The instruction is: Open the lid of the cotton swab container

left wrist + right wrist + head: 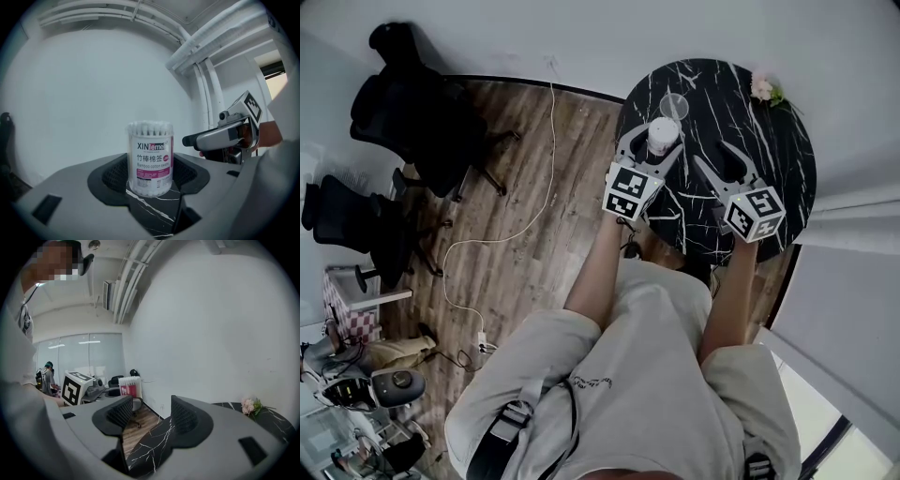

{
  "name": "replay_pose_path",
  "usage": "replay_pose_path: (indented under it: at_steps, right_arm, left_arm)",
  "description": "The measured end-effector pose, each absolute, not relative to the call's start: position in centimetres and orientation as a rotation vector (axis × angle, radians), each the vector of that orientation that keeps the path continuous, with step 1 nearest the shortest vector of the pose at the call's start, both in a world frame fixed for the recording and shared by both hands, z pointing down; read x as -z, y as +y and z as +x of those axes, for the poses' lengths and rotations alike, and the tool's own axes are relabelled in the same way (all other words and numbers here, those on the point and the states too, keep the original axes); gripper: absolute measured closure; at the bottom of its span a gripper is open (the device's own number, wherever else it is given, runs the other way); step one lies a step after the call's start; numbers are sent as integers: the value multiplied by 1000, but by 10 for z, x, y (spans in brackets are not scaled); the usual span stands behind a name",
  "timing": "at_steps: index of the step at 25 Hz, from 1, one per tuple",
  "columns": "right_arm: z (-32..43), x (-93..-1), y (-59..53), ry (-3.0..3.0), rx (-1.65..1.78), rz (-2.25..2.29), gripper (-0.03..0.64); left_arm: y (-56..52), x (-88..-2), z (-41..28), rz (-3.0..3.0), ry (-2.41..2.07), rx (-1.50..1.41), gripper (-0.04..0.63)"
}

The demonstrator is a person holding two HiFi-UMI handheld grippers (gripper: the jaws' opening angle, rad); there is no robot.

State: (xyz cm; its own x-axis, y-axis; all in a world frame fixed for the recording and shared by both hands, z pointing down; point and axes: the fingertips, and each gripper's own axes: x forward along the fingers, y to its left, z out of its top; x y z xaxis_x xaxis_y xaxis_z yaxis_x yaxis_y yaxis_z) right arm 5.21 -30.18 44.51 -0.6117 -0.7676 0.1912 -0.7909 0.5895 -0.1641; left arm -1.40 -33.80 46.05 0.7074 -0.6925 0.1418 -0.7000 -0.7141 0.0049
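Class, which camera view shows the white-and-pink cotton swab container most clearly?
The left gripper view: the clear cylindrical cotton swab container stands close up between the jaws, label and swab tips plain. The head view shows only its white top; the right gripper view shows the container small and distant.

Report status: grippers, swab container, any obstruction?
Left gripper jaws flank the cotton swab container, grip unclear. Right gripper open, empty. Container upright on the table; clear round piece beyond it, maybe the lid. Nothing blocking.
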Motion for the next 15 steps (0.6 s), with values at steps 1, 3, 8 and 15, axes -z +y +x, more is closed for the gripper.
replay_pose_path:
  at_steps: [1,3,8,15]
  right_arm:
    - [52,-445,-302,-2717,-358,1329,337]
    - [51,-444,-301,-2731,-363,1322,339]
    - [46,-446,-302,-2751,-369,1302,339]
    - [45,-448,-304,-2768,-384,1304,380]
  left_arm:
    - [-337,-461,-13,2847,-1151,-188,328]
    - [-337,-462,-13,2844,-1145,-181,328]
    - [-338,-464,-15,2848,-1150,-171,328]
    - [-340,-468,-14,2847,-1159,-181,328]
